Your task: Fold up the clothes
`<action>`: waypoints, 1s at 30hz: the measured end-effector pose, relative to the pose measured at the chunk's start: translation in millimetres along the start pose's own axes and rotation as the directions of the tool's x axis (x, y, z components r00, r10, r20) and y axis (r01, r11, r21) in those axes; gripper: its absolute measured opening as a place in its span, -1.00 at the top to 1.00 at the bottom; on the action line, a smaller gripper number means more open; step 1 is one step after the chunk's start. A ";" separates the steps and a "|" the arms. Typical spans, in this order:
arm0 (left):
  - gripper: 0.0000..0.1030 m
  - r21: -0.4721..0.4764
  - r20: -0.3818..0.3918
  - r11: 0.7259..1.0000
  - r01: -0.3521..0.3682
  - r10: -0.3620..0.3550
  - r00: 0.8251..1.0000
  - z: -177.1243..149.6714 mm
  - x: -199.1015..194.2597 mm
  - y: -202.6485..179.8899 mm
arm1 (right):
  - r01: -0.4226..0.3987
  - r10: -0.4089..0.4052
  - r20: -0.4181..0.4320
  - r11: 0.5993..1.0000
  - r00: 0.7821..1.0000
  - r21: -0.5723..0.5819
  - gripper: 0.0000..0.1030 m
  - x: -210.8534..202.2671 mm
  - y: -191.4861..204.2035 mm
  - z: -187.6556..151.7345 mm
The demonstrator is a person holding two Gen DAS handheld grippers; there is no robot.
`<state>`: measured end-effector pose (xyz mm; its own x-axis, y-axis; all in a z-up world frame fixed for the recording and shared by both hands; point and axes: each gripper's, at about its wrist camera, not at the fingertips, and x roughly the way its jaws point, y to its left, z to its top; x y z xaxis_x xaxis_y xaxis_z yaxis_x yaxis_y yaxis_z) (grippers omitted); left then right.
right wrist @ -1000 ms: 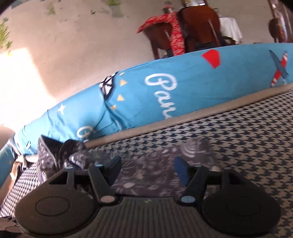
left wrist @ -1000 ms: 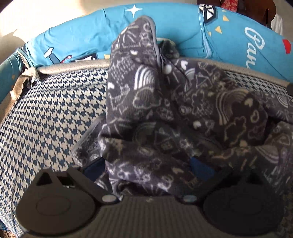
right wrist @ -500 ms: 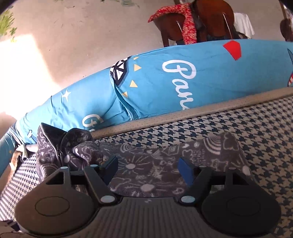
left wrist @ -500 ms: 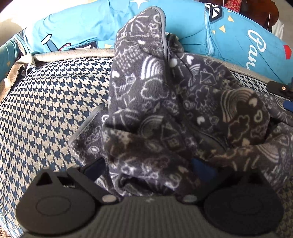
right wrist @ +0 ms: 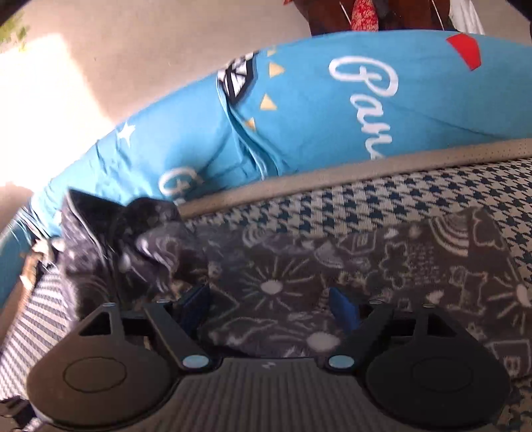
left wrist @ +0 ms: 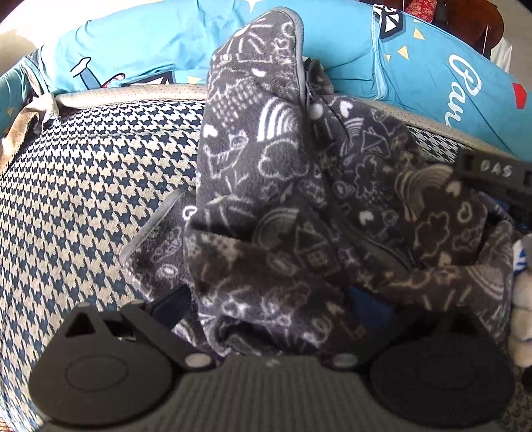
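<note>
1. Fleece garment, dark grey with white doodle print of rainbows, clouds and houses, lies bunched in the centre and right of the left wrist view; one grey-edged flap stands upright toward the top centre of that frame.
2. Left gripper, bottom centre of the same view: a thick fold of the garment fills the gap between its blue-padded fingers. Both pads are largely buried in the cloth; the jaws stand fairly wide and appear closed on the bunched fold.
3. Right gripper, bottom centre of the right wrist view: its jaws are opening, with a flat stretch of the garment lying between and beyond the two blue pads. The pads stand clear of the cloth on either side rather than pinching it.
4. Houndstooth cover, navy and cream, forms the surface beneath the garment in both views; a plain beige border runs along its far edge.
5. Blue bedding, bright turquoise with white script, yellow triangles and a red patch, rises behind the beige border across the upper half of the right wrist view.
6. Raised, crumpled part of the garment appears at the left middle of the right wrist view, blurred.
7. Dark wooden furniture draped with red patterned cloth shows at the top edge of the right wrist view.
</note>
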<state>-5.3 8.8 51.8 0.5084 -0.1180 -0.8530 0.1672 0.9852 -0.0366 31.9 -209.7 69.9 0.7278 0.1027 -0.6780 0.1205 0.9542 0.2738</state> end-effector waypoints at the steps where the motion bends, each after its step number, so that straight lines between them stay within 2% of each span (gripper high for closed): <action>1: -1.00 0.000 0.000 1.000 0.000 0.000 1.000 0.2 0.4 -0.1 | -0.002 0.002 -0.006 1.000 1.000 -0.009 -0.57 2.1 2.0 -1.2; 2: -1.00 0.003 0.001 1.000 -0.002 0.002 1.000 0.5 0.6 -1.0 | -0.007 0.007 -0.010 1.000 1.000 -0.018 -0.57 3.7 3.9 -2.3; 4: -1.00 0.015 0.006 1.000 -0.010 0.010 1.000 0.1 1.1 -3.4 | 0.003 -0.004 -0.011 0.999 1.000 -0.049 -0.44 5.8 7.5 -4.3; 8: -1.00 0.026 0.009 0.999 -0.022 0.022 1.000 0.4 2.4 -6.8 | -0.037 0.035 -0.029 0.997 0.999 -0.066 0.19 9.9 12.4 -7.4; 15: -1.00 0.026 0.020 0.999 -0.026 0.025 0.999 4.4 2.4 -11.3 | -0.024 0.026 0.019 0.995 0.999 -0.092 0.66 3.9 20.2 -7.4; 19: -1.00 0.055 0.051 0.997 -0.050 0.048 0.998 8.4 3.0 -18.2 | -0.017 0.023 0.103 0.998 0.994 -0.061 0.69 -14.4 17.0 2.0; 22: -1.00 0.044 0.062 0.998 -0.042 0.039 0.997 14.4 2.5 -20.8 | 0.019 -0.011 0.167 0.999 0.986 -0.046 0.73 -27.8 13.0 8.0; 24: -1.00 0.042 0.086 0.998 -0.035 0.031 0.996 18.5 -0.6 -23.3 | 0.064 -0.052 0.219 0.997 0.974 -0.048 0.77 -36.0 12.2 11.2; 30: -1.00 0.061 0.145 0.998 0.008 -0.017 0.989 26.5 -8.6 -35.1 | 0.149 -0.157 0.306 0.988 0.939 0.049 0.79 -61.0 -16.9 25.1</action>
<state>6.9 -28.1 74.2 0.6226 -0.1513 -0.7678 0.2227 0.9748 -0.0115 2.4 -239.1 123.8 0.8709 -0.1393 -0.4714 0.2609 0.9438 0.2030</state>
